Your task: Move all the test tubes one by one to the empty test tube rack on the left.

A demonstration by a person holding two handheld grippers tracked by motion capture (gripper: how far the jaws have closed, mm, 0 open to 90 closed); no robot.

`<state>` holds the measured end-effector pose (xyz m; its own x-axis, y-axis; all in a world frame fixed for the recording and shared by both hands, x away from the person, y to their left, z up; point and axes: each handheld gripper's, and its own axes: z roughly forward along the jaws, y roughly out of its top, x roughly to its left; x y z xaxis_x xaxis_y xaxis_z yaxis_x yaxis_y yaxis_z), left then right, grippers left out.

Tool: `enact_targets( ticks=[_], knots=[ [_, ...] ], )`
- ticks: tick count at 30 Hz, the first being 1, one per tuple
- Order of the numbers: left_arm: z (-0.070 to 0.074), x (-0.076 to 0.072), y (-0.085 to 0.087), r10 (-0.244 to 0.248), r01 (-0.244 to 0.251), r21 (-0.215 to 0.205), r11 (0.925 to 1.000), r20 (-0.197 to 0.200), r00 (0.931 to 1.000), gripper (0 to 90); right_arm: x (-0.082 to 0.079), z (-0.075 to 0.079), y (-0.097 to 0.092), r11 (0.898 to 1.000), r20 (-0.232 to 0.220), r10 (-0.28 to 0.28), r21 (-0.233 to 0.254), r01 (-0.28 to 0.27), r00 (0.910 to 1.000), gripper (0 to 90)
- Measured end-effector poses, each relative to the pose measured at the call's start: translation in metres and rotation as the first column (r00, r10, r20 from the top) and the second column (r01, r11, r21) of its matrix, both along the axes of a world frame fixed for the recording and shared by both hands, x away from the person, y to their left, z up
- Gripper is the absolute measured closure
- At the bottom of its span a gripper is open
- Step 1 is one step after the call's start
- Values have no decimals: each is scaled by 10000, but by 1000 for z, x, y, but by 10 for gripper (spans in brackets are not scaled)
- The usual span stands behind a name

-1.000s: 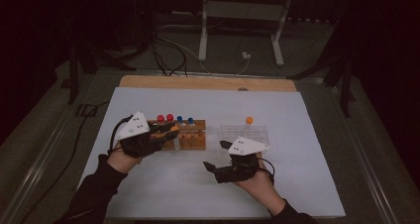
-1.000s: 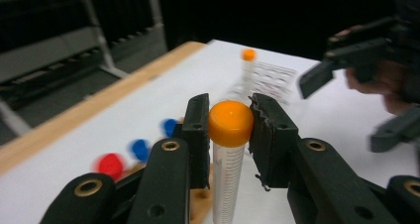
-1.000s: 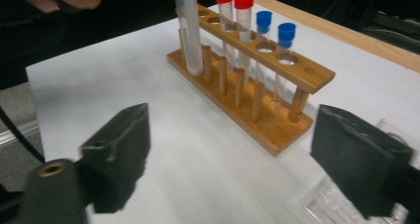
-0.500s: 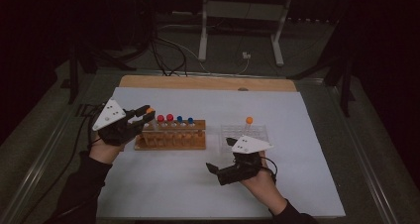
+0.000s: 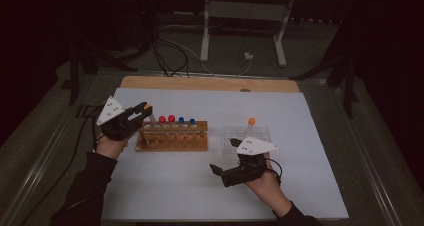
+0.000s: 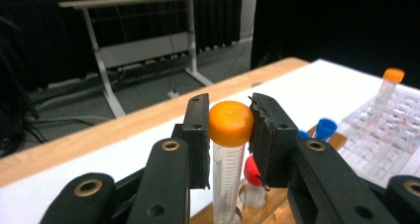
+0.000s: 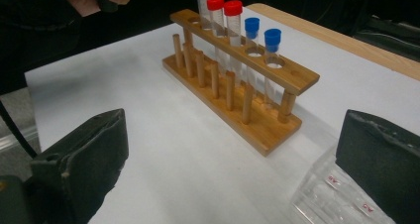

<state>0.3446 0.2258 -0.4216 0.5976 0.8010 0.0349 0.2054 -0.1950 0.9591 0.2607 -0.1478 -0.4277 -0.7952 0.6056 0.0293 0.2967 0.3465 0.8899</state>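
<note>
My left gripper (image 5: 141, 113) is shut on the orange cap of a clear graduated tube (image 6: 229, 123), its pads (image 6: 198, 135) pressing both sides. The tube hangs upright at the left end of the wooden rack (image 5: 172, 142), its lower part at the end hole (image 7: 200, 1). Two red-capped tubes (image 5: 166, 119) and two blue-capped tubes (image 5: 187, 121) stand in that rack. My right gripper (image 5: 220, 172) lies low on the white mat in front of a clear plastic rack (image 5: 260, 132). Its jaws have just been opening and now stand wide with nothing between them (image 7: 237, 174).
One orange-capped tube (image 5: 251, 121) stands in the clear rack. The white mat (image 5: 300, 186) covers the table, with a wooden strip (image 5: 210, 83) along its far edge. Dark floor, cables and a metal stand (image 5: 240, 16) lie beyond.
The left gripper has moved left, from over the rack's left part to its left end, with the orange-capped tube in its jaws. The right hand has stayed in place.
</note>
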Motion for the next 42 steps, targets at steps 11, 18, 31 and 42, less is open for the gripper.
enact_targets(
  ticks=[11,18,31,42],
  knots=[
    [-23,6,-8,-73,117,530,9985,-819,9966,714,0,-1,-1,9999,-108,102,-10,-102,9999,0],
    [-30,7,-10,-30,102,681,9976,-1046,9945,714,0,-1,-2,9999,-147,107,7,-107,9998,0],
    [-32,7,-8,-248,353,769,9964,-1329,9908,700,2,2,-5,9999,-104,123,4,-123,9999,0],
    [-12,-8,-7,-1349,1366,65,9906,-1193,9837,190,19,16,-43,9969,-54,-713,325,715,9974,0]
  ],
)
